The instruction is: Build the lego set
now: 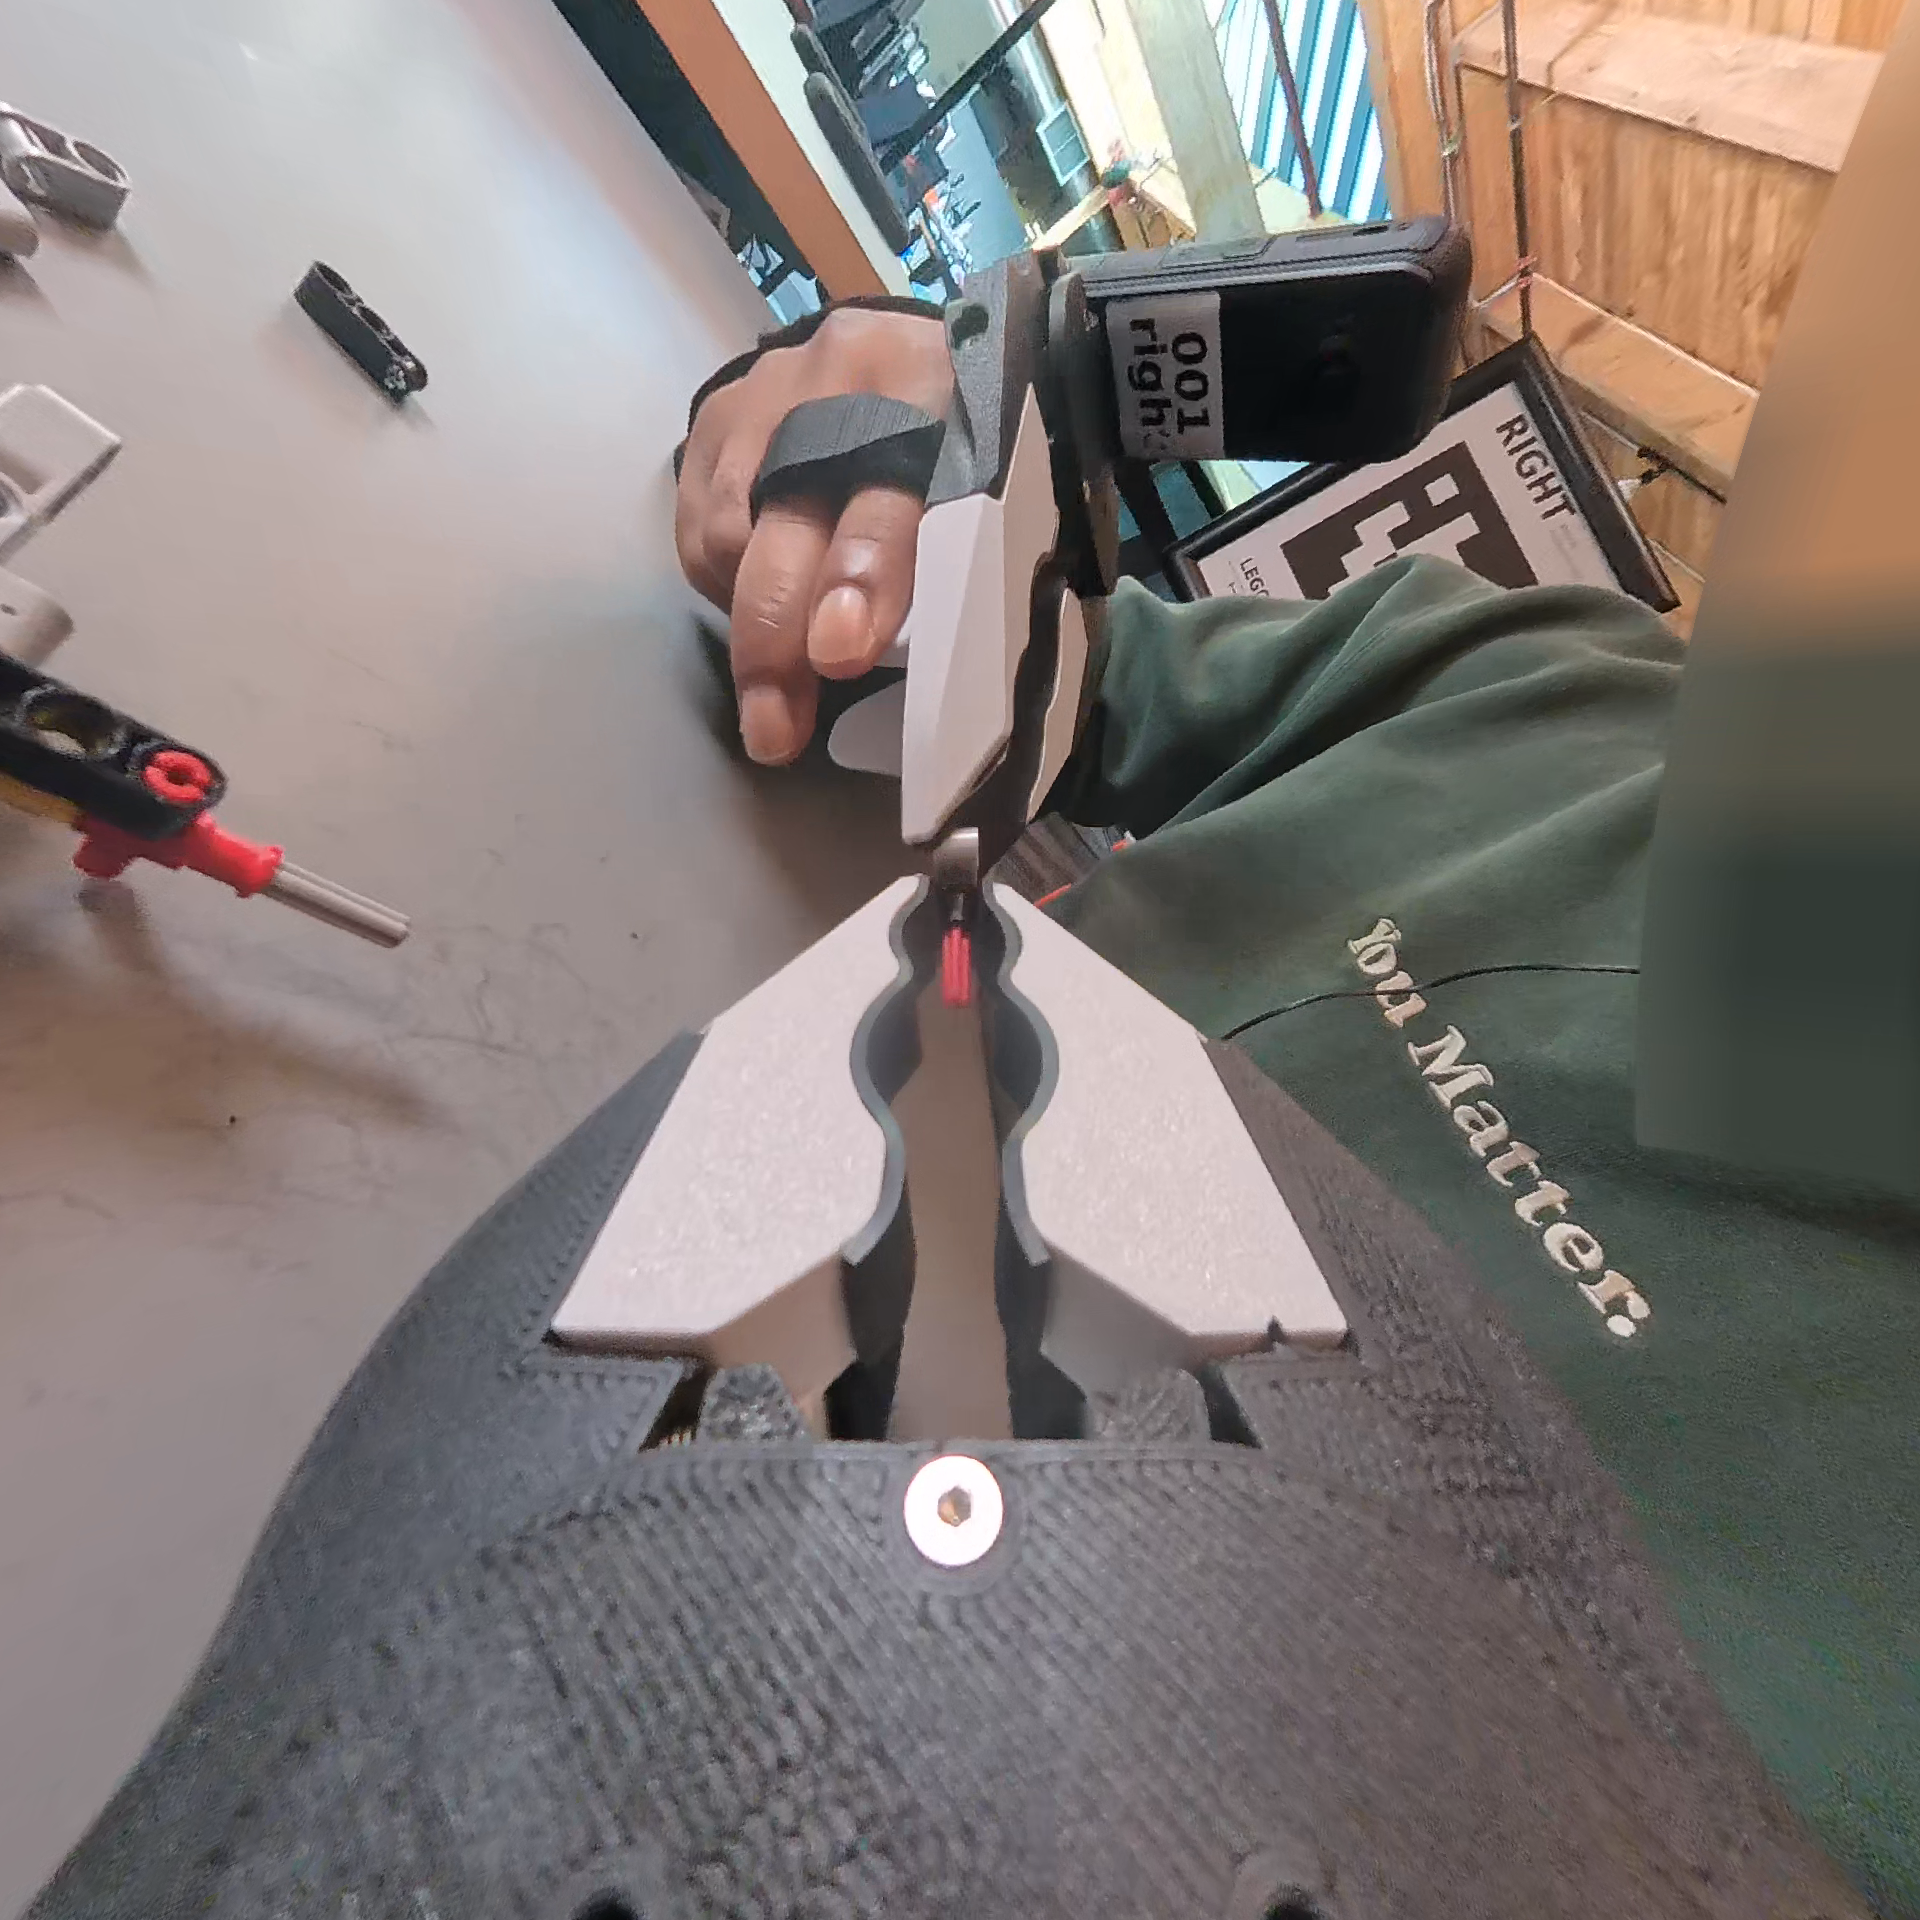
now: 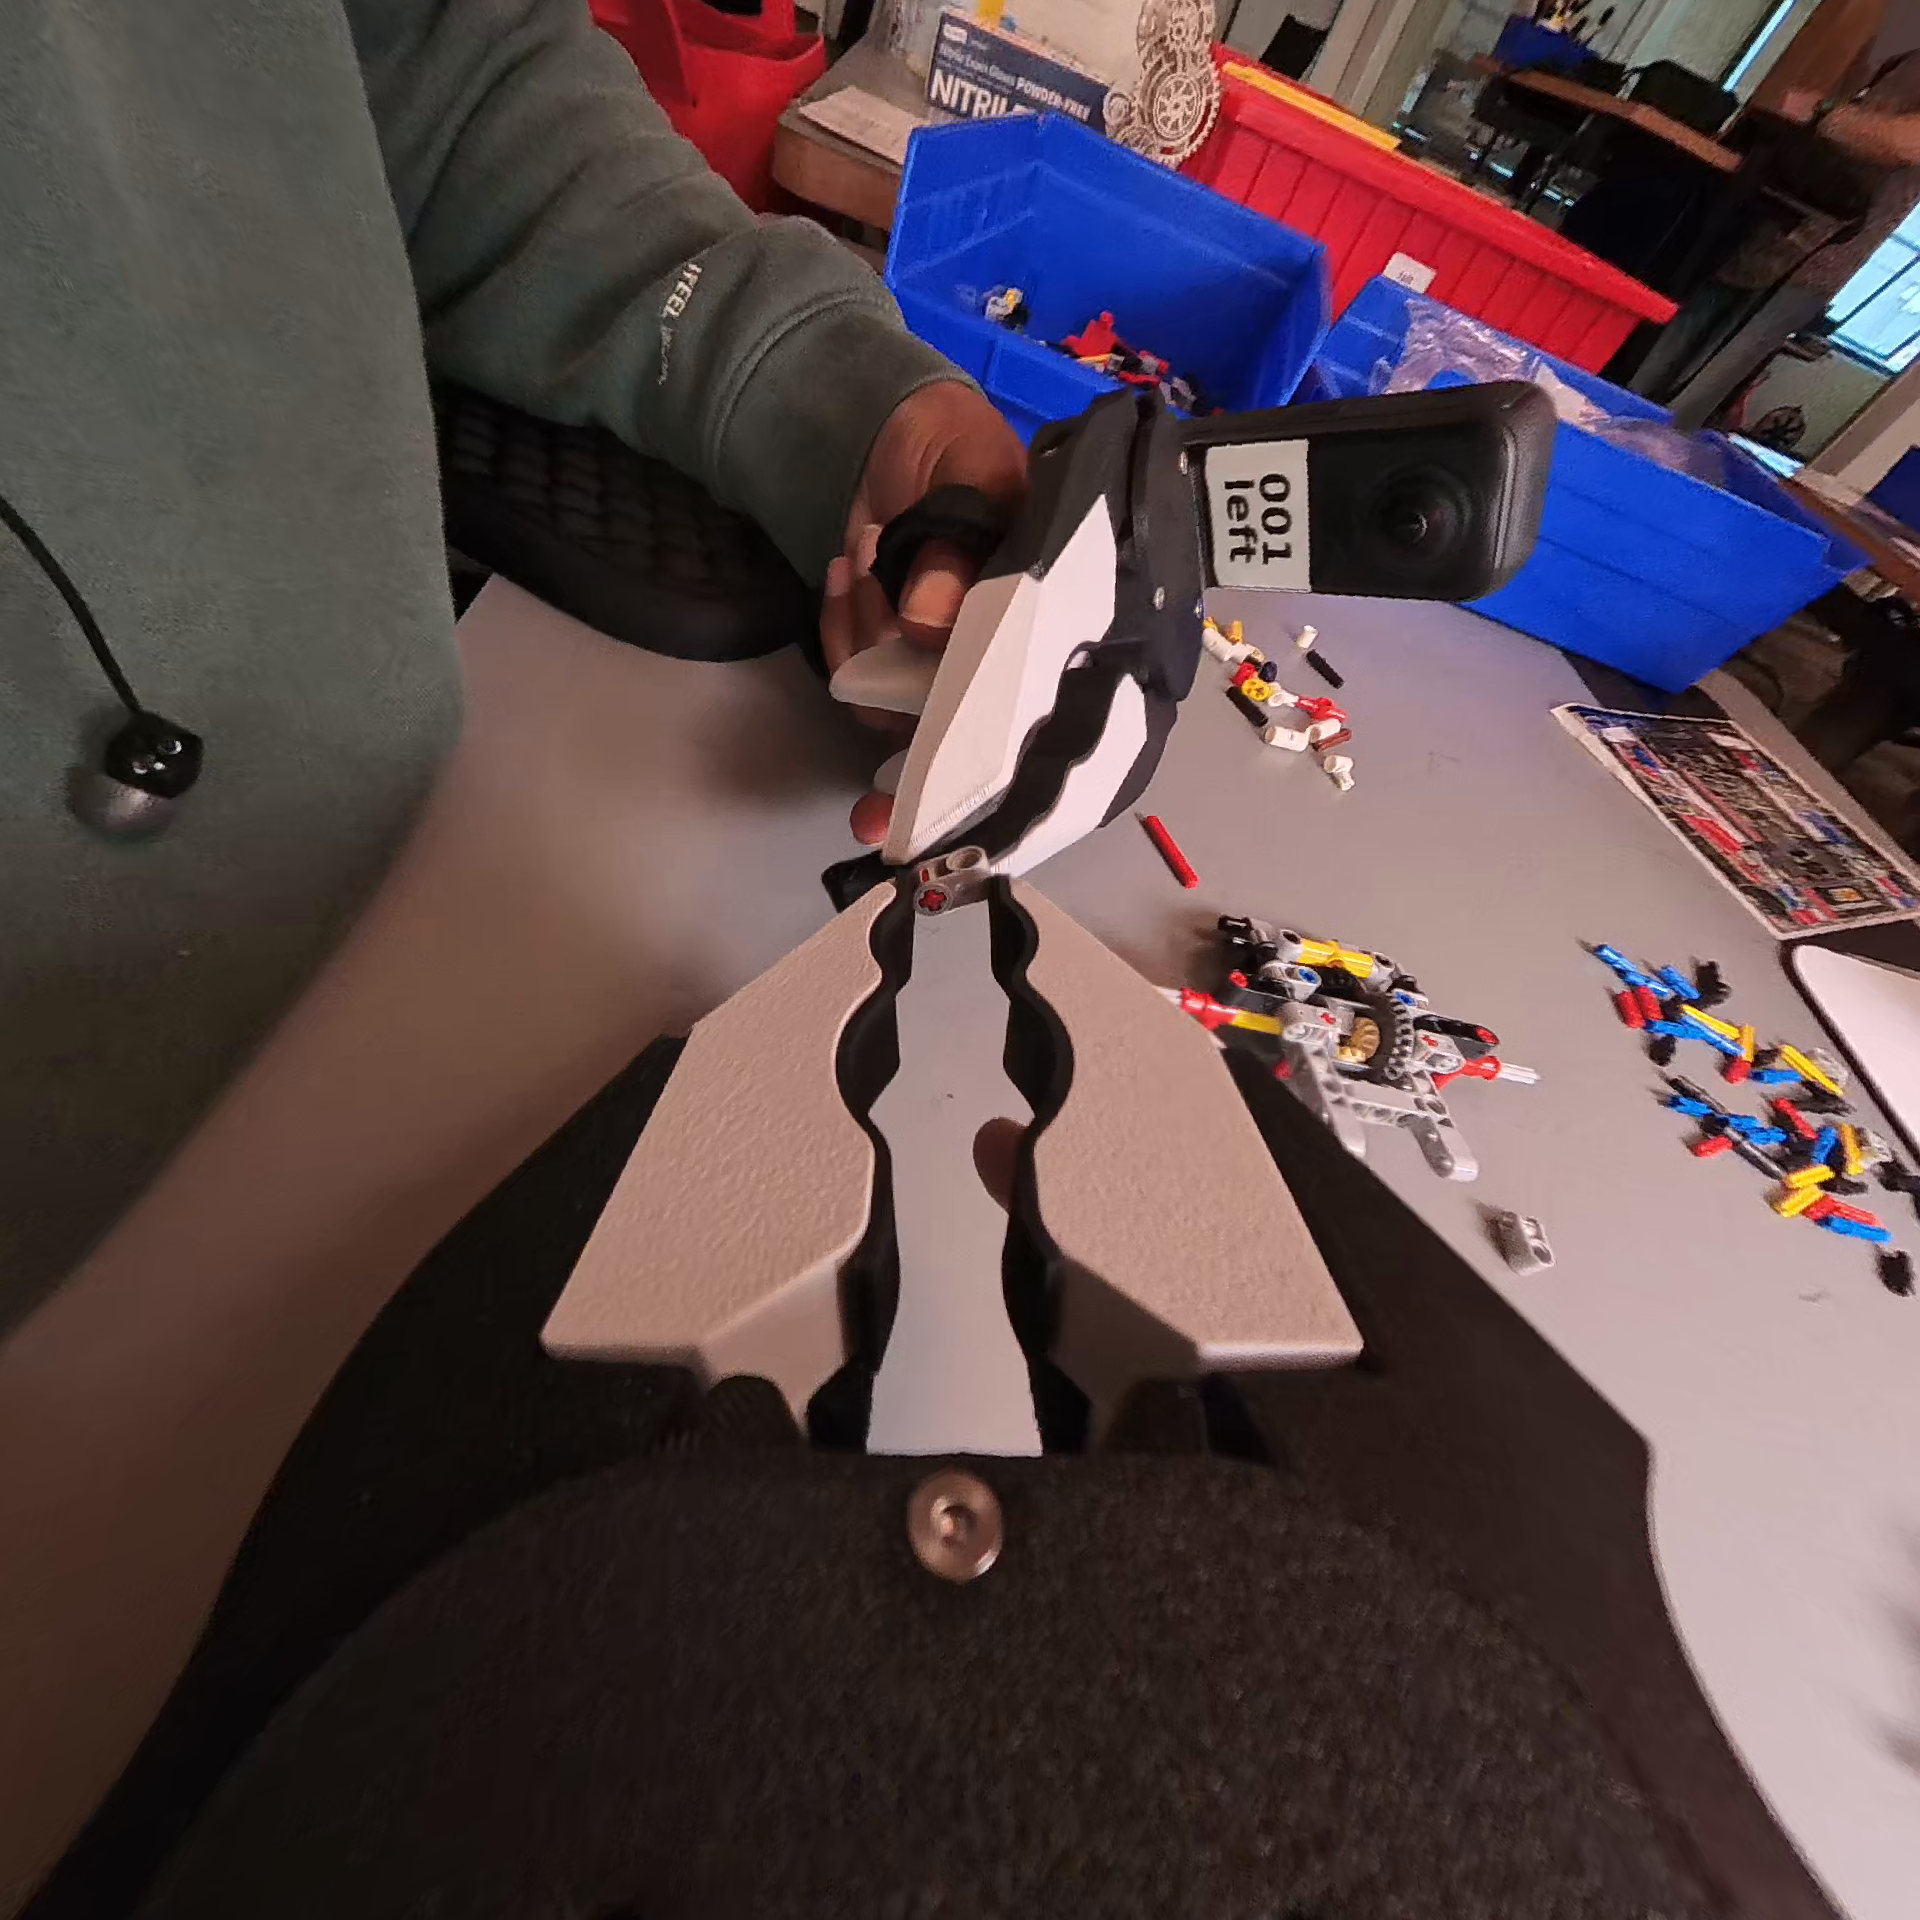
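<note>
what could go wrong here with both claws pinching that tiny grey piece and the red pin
1. The left claw grips the thin red axle only at its tips, so a sideways push from the right claw could twist it loose.
2. The small grey connector is held above the table; if it slips it may fall among the loose pieces.
3. The claws meet tip to tip, hiding the joint, so misalignment is likely.

green sweatshirt (image 1: 1455,831) — pale lettering; blue bins (image 2: 1091,260), a red bin (image 2: 1403,208) — grey table (image 2: 1455,1351), red pin (image 1: 956,966).
</note>
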A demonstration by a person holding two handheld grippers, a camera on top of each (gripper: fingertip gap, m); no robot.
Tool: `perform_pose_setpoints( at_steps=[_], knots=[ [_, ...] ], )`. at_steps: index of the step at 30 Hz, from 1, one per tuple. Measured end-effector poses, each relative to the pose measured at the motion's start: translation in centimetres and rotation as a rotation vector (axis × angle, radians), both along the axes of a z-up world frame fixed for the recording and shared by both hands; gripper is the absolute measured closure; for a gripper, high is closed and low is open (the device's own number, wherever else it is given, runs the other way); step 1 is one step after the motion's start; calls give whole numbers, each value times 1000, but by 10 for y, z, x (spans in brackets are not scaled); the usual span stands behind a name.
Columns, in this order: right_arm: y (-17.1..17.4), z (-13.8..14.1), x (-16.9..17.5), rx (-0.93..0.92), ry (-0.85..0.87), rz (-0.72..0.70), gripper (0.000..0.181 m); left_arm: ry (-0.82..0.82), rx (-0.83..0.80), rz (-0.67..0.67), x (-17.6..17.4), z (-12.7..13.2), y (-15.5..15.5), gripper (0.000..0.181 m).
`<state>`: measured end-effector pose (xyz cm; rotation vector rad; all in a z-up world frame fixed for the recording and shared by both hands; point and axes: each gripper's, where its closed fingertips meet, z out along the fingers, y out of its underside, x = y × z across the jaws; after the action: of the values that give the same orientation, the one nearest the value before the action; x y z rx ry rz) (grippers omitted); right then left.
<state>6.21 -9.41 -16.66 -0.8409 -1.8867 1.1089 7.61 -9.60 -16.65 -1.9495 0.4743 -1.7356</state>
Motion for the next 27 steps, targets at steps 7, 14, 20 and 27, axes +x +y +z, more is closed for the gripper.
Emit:
perform_pose_setpoints(
  at_steps=[7,14,20,27],
  knots=[
    [8,10,-2,-86,30,-31,167,-58,36,44,-4,11,7,177],
    [21,18,-4,-141,64,-76,167,-51,98,92,-8,16,11,174],
    [19,17,-6,-182,42,-84,168,7,136,104,-8,14,12,175],
    [10,2,-7,-210,-58,-61,176,276,305,71,-8,-4,8,176]
  ],
)
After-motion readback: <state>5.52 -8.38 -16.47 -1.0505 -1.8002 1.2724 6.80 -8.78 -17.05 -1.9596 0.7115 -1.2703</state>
